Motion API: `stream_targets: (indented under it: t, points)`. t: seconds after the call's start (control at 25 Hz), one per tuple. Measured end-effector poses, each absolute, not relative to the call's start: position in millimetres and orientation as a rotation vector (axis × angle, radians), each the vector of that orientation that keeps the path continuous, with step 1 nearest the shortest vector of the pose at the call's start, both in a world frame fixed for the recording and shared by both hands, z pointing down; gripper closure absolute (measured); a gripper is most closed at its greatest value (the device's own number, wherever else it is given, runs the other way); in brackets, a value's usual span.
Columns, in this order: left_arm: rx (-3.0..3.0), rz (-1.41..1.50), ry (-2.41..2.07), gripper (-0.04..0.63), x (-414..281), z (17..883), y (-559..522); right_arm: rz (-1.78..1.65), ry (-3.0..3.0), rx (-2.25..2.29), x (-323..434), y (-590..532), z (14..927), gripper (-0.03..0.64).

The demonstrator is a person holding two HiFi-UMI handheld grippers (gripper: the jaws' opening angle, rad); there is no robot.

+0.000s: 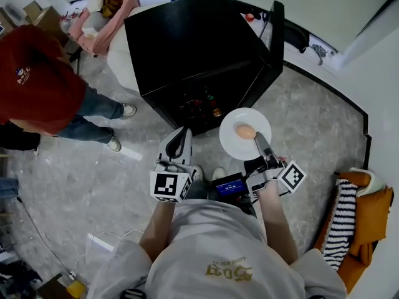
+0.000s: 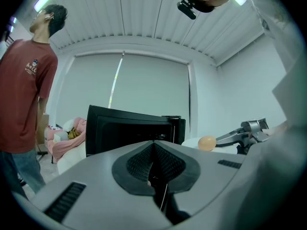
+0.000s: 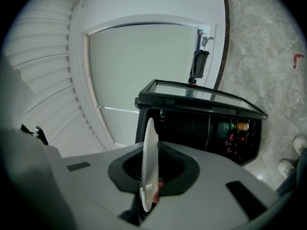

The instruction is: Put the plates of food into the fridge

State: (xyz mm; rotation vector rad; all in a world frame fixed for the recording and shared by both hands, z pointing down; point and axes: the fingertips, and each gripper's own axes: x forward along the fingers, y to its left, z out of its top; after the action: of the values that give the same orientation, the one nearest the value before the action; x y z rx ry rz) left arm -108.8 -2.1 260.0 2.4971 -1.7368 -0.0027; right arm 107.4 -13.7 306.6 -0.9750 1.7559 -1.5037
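Head view: right tool (image 1: 259, 139) was clenched on the near rim of a white plate (image 1: 232, 143), which was held level above the stone floor (image 1: 312, 123). One round tan piece of food (image 1: 245, 131) sat at about the plate's middle. The plate was just in front of the black fridge (image 1: 193, 39), outside it. The fridge door (image 1: 276, 36) stood swung open on the right, and bottles (image 1: 209, 108) showed low in the dark inside. The left tool (image 1: 182, 136) hung beside the plate, to its left and apart from it, with its jaws together on nothing. A bystander in a red shirt (image 1: 34, 80) stood well off to the left. An orange armchair (image 1: 371, 220) with a striped cloth stood at the far right.

Left gripper view: the two black pads met along one seam and nothing lay between them. Beyond them stood the fridge. To the right the food rode on the plate, with the right tool's metal fingers reaching in from that side. The bystander stood at the left edge.

Right gripper view: the plate showed edge-on, a thin white disc pinched between the pads. The fridge lay ahead with its front open, and small coloured cans or bottles showed on the shelves, too small to tell which.
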Motion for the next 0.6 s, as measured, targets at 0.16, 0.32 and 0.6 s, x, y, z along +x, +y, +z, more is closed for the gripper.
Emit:
stream_targets:
  t: [0.16,0.32,0.6]
  points:
    - [2.493,-0.001,-1.748,0.589,-110,267,-7,-1.513,1.779,-0.962,103,-23,314,0.589]
    - [2.490,0.014,-1.746,0.589,-112,279,-11,-1.522,1.783,-0.955,96,-31,325,0.589]
    - [2.510,0.069,-1.709,0.589,-100,306,-6,-1.531,1.803,-0.907,86,-38,340,0.589]
